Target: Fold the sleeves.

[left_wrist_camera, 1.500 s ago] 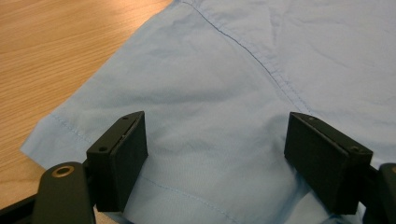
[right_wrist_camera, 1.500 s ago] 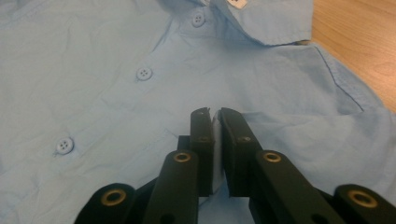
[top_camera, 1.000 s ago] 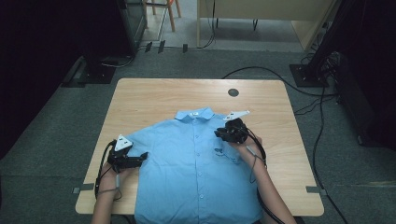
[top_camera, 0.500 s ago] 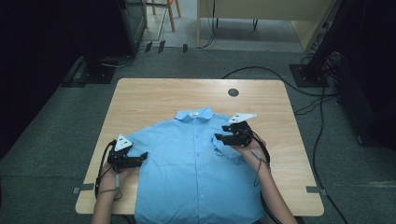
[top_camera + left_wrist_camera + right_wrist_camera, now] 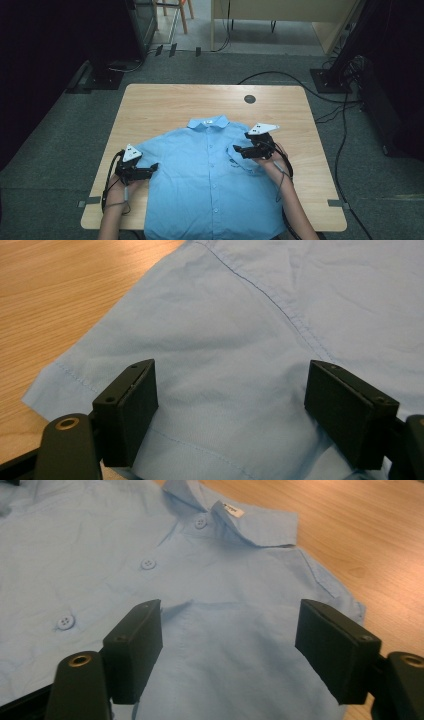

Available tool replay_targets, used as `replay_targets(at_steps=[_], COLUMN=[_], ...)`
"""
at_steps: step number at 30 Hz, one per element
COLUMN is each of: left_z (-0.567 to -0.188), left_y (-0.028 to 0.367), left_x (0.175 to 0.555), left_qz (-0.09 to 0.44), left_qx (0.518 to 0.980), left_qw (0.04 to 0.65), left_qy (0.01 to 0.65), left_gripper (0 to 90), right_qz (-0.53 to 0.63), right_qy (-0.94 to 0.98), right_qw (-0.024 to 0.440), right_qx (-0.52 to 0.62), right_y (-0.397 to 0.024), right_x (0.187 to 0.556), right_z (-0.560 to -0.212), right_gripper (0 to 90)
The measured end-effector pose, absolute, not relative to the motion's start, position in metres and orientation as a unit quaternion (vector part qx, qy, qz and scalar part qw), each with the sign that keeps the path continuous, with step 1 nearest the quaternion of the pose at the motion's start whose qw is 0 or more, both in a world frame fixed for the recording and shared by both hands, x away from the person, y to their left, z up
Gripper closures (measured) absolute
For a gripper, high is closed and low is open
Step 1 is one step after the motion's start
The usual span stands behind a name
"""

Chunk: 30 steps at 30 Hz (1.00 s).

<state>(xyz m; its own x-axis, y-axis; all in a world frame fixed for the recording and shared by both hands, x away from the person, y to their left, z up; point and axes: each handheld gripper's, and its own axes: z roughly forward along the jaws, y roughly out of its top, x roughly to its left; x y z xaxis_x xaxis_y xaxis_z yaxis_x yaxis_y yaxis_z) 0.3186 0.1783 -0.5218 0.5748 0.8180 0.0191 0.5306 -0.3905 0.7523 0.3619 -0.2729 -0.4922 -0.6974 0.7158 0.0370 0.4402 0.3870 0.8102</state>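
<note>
a light blue short-sleeved shirt (image 5: 210,185) lies face up and buttoned on the wooden table (image 5: 165,105), collar (image 5: 208,122) at the far side, hem reaching the near edge.

the left gripper (image 5: 150,170) sits at the shirt's sleeve on the person's left. in the left gripper view its jaws stand wide apart and released, with the sleeve cloth spread flat between them and the sleeve hem (image 5: 75,377) running just beyond the left-hand finger (image 5: 127,407); the shoulder seam (image 5: 280,307) runs ahead of the right-hand finger. whether the pads actually rest on the cloth is hard to say from this angle.

the right gripper (image 5: 239,150) is over the chest of the shirt, near the pocket (image 5: 235,645). its jaws have just been opening and now stand wide, nothing pinched; the pocket's top edge lies between the fingers (image 5: 335,647), just ahead of them. the buttons of the placket (image 5: 147,563) lie beyond the left-hand finger, and the collar with its small white label (image 5: 231,510) lies farther ahead. bare table shows past the right-hand finger.
</note>
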Motion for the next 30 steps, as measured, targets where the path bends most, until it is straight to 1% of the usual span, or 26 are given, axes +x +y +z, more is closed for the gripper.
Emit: replay_targets(at_steps=[2, 3, 5, 6, 9, 17, 18, 23, 30], left_z=[-0.522, -0.522, -0.522, -0.522, -0.522, -0.522, -0.522, -0.522, -0.522], left_y=[0.178, 0.178, 0.178, 0.178, 0.178, 0.178, 0.178, 0.178, 0.178], left_x=[0.319, 0.319, 0.319, 0.319, 0.319, 0.319, 0.319, 0.319, 0.319], left_qz=[0.198, 0.198, 0.198, 0.198, 0.198, 0.198, 0.198, 0.198, 0.198], left_qx=[0.810, 0.810, 0.810, 0.810, 0.810, 0.810, 0.810, 0.810, 0.810], left_qw=[0.363, 0.363, 0.363, 0.363, 0.362, 0.363, 0.363, 0.363, 0.363], left_qy=[0.416, 0.416, 0.416, 0.416, 0.417, 0.416, 0.416, 0.416, 0.416], left_gripper=[21.2, 21.2, 21.2, 21.2, 21.2, 21.2, 21.2, 21.2, 21.2], right_qz=[0.436, 0.436, 0.436, 0.445, 0.447, 0.453, 0.448, 0.448, 0.447], right_qy=[0.813, 0.813, 0.813, 0.807, 0.804, 0.799, 0.802, 0.803, 0.804], right_qw=[0.159, 0.159, 0.159, 0.150, 0.147, 0.143, 0.150, 0.152, 0.143], right_qx=[0.351, 0.351, 0.351, 0.357, 0.362, 0.369, 0.366, 0.363, 0.366], right_y=[-0.277, -0.277, -0.277, -0.282, -0.286, -0.293, -0.297, -0.298, -0.305], right_x=[0.360, 0.360, 0.360, 0.359, 0.359, 0.357, 0.355, 0.355, 0.354], right_z=[-0.493, -0.493, -0.493, -0.493, -0.493, -0.492, -0.492, -0.493, -0.494], right_gripper=[23.9, 20.4, 20.4, 20.4, 18.1, 17.8, 17.8, 17.8, 17.4])
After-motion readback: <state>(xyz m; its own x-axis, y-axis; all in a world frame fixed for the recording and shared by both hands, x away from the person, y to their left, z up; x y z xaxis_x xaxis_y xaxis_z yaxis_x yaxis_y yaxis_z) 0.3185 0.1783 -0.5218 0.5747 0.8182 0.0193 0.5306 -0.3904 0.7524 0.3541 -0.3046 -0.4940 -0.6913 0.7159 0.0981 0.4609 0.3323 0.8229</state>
